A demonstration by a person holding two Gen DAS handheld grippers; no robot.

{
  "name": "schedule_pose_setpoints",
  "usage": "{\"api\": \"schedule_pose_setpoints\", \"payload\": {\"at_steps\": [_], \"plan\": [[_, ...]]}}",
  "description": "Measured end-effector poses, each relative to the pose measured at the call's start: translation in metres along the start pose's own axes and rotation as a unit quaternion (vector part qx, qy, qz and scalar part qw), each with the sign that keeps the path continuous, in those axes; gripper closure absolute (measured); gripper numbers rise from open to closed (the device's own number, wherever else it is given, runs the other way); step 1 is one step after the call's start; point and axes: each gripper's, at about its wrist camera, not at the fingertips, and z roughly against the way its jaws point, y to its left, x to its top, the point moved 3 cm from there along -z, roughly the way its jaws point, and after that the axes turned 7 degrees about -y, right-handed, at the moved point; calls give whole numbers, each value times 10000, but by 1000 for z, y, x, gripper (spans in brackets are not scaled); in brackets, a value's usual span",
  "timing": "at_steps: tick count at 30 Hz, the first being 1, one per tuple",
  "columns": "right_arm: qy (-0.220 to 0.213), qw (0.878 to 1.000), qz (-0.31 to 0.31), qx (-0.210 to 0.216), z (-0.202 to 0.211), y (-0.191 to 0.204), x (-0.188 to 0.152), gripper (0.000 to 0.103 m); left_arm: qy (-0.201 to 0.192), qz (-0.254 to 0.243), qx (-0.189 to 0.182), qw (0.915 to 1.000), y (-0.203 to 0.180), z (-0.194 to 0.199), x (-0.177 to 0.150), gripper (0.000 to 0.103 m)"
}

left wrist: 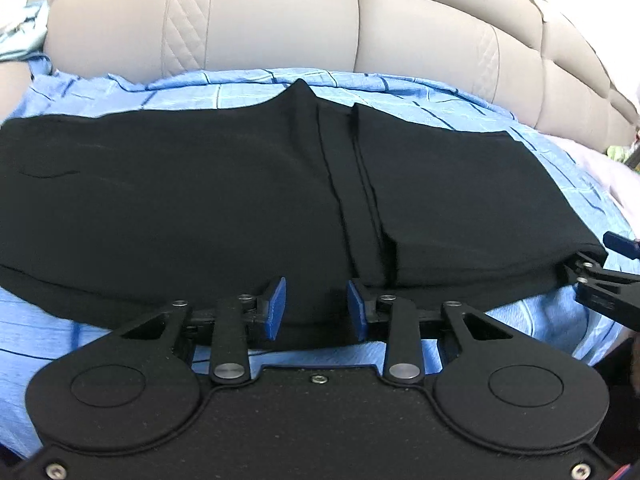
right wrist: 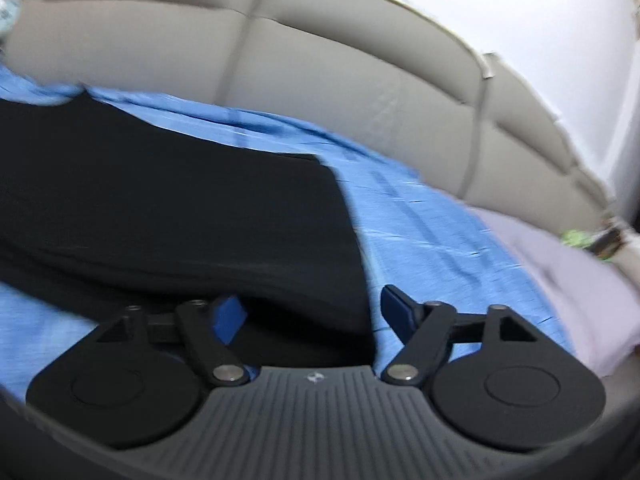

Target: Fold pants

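Black pants (left wrist: 200, 200) lie flat across a blue checked sheet (left wrist: 240, 88), with the leg end folded back over the middle, its edge near the centre (left wrist: 360, 184). My left gripper (left wrist: 316, 306) is open at the pants' near edge, its blue pads apart with nothing between them. My right gripper (right wrist: 312, 312) is open at the near right corner of the folded pants (right wrist: 180, 220), with black cloth lying between its fingers. It shows at the right edge of the left wrist view (left wrist: 600, 264).
A padded beige headboard (left wrist: 280, 20) runs along the far side. A pale pink cloth (right wrist: 560, 272) lies at the right of the sheet. Light blue fabric (left wrist: 20, 32) is bunched at the far left. Small green items (right wrist: 580, 240) sit at the far right.
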Motion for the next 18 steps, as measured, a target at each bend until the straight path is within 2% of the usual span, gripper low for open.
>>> {"api": "schedule_pose_setpoints", "payload": {"at_steps": [4, 7, 11, 15, 18], "plan": [[-245, 9958, -406, 779, 35, 7, 20, 14, -329, 131, -380, 9987, 1, 16, 10, 71], [-394, 9847, -1087, 1303, 32, 3, 51, 13, -534, 283, -715, 9956, -3, 17, 19, 67], [-256, 9733, -1411, 1790, -18, 19, 94, 13, -518, 316, -720, 9956, -15, -1, 19, 55], [421, 9617, -1497, 2255, -85, 60, 124, 13, -296, 355, -379, 9982, -22, -27, 7, 52], [806, 9554, -1399, 2474, -125, 94, 138, 13, -412, 387, -339, 9978, -25, -29, 3, 50]]}}
